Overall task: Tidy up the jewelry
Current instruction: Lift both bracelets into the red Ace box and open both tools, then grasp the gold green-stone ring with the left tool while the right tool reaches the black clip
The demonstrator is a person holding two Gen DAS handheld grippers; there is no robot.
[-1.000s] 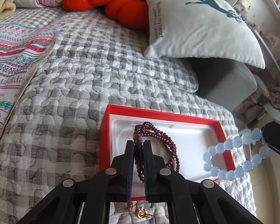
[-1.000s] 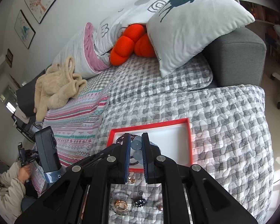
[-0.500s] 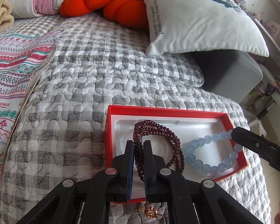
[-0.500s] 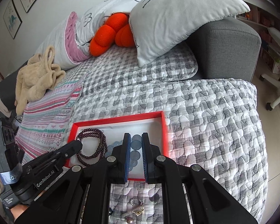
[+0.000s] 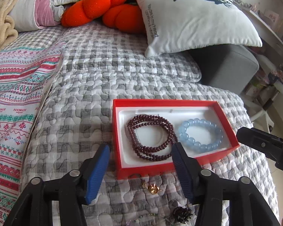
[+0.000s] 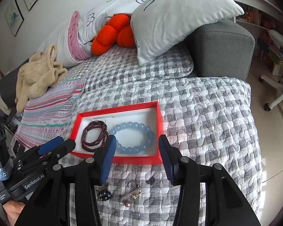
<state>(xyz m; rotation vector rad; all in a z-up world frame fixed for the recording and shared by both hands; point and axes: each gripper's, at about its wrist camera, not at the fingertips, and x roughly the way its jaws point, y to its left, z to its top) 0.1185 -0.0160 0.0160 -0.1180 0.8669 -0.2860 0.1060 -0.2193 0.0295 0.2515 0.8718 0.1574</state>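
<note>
Left gripper (image 5: 141, 150) jaws opening, empty. Right gripper (image 6: 136, 144) jaws opening, empty too. Dark red bead bracelet (image 5: 151, 137) and pale blue bead bracelet (image 5: 200, 135) side by side in red box (image 5: 160, 102) on checked quilt (image 5: 81, 116); loose small jewelry (image 6: 132, 190) in front of box.

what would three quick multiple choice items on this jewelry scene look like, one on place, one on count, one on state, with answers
1. Where does the dark red bead strand lie?
A. in the red box
B. on the quilt
C. on the pillow

2. How many bracelets are in the box?
A. one
B. two
C. four

3. What is the left gripper holding?
A. the strand
B. the pale blue bracelet
C. nothing

Answers: 1 A, it rests on the white liner; 2 B, the strand and the blue bracelet lie side by side; 3 C, its jaws are opening with nothing gripped.
</note>
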